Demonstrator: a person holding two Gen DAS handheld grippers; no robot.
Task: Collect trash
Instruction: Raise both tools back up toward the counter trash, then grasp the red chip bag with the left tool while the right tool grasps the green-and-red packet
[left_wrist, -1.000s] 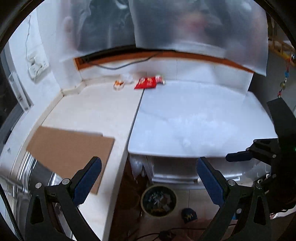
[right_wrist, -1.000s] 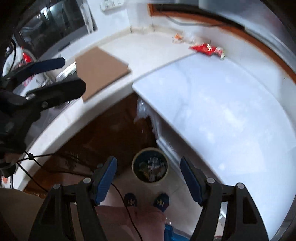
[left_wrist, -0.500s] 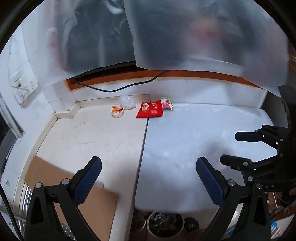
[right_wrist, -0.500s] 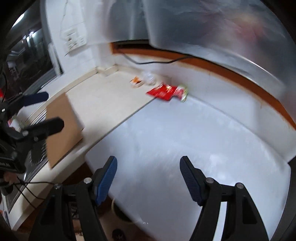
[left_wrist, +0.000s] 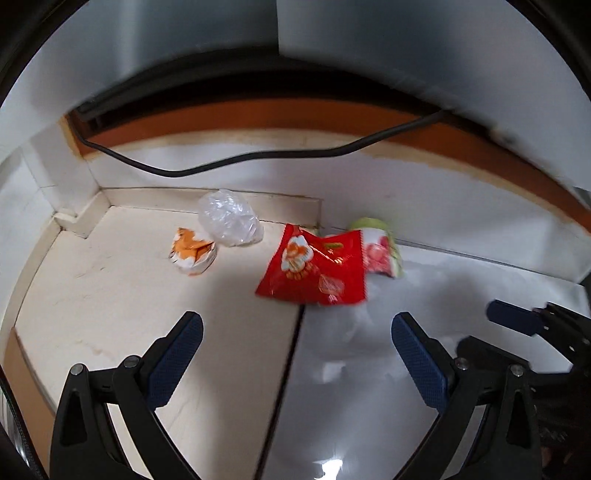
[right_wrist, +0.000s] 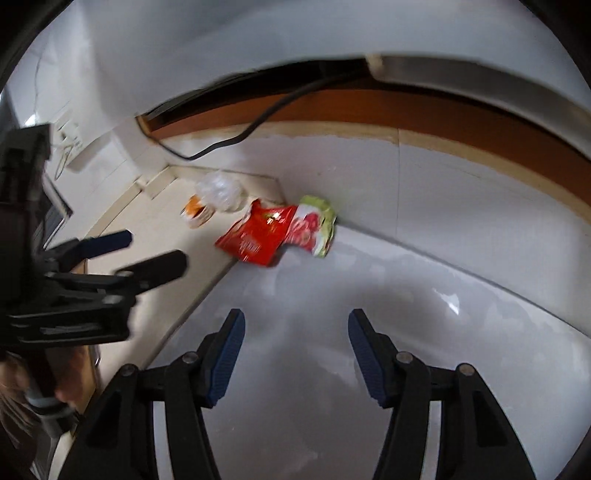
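Both cameras had closed in on the far corner since half a second earlier, so the litter filled far more of each view and the floor bin had dropped out of sight.

Four pieces of trash lay in a loose row near the back wall: an orange-and-white wrapper (left_wrist: 192, 252) farthest left, a crumpled clear plastic bag (left_wrist: 229, 222) just beside it and nearer the wall, a red snack packet (left_wrist: 314, 271) lying across the seam between the two surfaces, and a green-and-pink packet (left_wrist: 380, 248) partly tucked under the red packet's right edge.

The left gripper (left_wrist: 295, 354) hung with its jaws wide, holding nothing, just short of the red packet. The right gripper (right_wrist: 295, 350) was likewise spread wide and bare over the white tabletop (right_wrist: 424, 295), well apart from the litter.

One cream counter (left_wrist: 110, 295) met the white tabletop along a dark seam (left_wrist: 291, 369). One black cable (left_wrist: 258, 157) sagged along the back wall (left_wrist: 406, 192) above. Between both grippers and the trash both surfaces lay bare; wall closed the far side and left corner.
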